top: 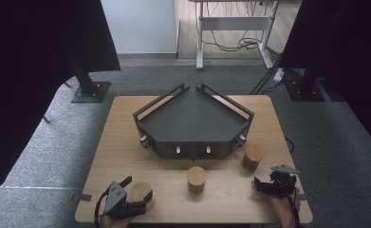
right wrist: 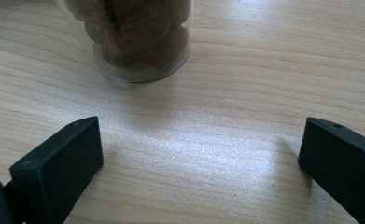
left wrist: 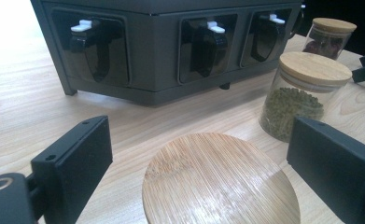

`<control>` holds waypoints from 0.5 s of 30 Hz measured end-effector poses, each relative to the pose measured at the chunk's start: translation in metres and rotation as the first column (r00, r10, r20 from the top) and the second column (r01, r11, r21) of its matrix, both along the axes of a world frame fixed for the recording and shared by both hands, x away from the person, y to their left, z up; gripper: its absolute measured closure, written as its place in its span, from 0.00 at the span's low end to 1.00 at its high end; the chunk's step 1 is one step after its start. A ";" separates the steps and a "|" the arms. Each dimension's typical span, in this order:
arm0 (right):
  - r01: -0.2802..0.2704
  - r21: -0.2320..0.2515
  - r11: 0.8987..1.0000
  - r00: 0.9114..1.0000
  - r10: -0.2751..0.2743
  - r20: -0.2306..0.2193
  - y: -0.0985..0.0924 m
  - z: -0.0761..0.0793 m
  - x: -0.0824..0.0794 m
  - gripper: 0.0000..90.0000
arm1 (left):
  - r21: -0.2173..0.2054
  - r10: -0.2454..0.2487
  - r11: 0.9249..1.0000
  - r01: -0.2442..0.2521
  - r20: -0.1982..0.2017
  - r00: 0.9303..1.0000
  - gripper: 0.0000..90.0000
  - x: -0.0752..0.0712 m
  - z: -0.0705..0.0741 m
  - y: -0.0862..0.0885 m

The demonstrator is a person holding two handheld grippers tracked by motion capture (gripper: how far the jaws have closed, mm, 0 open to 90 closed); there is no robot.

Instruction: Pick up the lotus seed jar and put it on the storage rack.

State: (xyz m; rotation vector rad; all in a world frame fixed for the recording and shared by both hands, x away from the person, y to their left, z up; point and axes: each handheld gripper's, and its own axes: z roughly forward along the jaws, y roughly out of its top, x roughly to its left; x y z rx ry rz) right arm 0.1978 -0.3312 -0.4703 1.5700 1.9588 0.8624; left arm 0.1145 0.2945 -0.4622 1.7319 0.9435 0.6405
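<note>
Three glass jars with bamboo lids stand on the wooden table [top: 126, 142]. My left gripper [top: 134, 194] [left wrist: 201, 128] is open at the front left, one jaw on each side of the nearest jar [top: 141, 192], whose lid [left wrist: 220, 179] lies between them; a gap shows at the left jaw. The middle jar [top: 196, 178] [left wrist: 306, 95] holds green beans. At the front right, my right gripper [top: 260, 186] [right wrist: 202, 126] stands wide open with bare table between its jaws. It points at the third jar [top: 253, 156] [right wrist: 133, 37], full of brown pieces, a short way ahead.
A dark five-sided rack [top: 192, 147] [left wrist: 157, 46] with raised rails fills the far middle of the table; clips line its front wall. The jars stand along its front. Beyond the table lie grey carpet, black stands and a desk frame [top: 235, 23].
</note>
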 end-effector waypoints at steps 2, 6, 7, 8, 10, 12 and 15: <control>0.000 0.000 1.000 1.000 0.000 0.000 0.000 0.000 0.000 0.00 | 0.002 -0.001 1.000 0.001 -0.002 1.000 0.07 0.000 -0.001 -0.001; 0.000 0.000 1.000 1.000 0.000 0.000 0.000 0.000 0.000 0.00 | 0.021 -0.003 1.000 0.004 -0.009 1.000 0.07 -0.001 -0.002 -0.003; 0.000 0.000 1.000 1.000 0.000 0.000 0.000 0.000 0.000 0.00 | 0.025 -0.003 1.000 0.004 -0.011 1.000 0.07 -0.001 -0.002 -0.003; 0.000 0.000 1.000 1.000 0.000 0.000 0.000 0.000 0.000 0.00 | 0.025 -0.003 1.000 0.004 -0.011 1.000 0.07 -0.001 -0.002 -0.003; 0.000 0.000 1.000 1.000 0.000 0.000 0.000 0.000 0.000 0.00 | 0.033 -0.006 0.999 0.007 -0.017 1.000 0.07 -0.001 -0.003 -0.004; 0.000 0.000 1.000 1.000 0.000 0.000 0.000 0.000 0.000 0.00 | 0.038 -0.006 0.999 0.006 -0.018 1.000 0.07 -0.001 -0.003 -0.005; 0.000 0.000 1.000 1.000 0.000 0.000 0.000 0.000 0.000 0.00 | 0.050 -0.005 0.999 0.007 -0.027 1.000 0.08 -0.002 -0.004 -0.006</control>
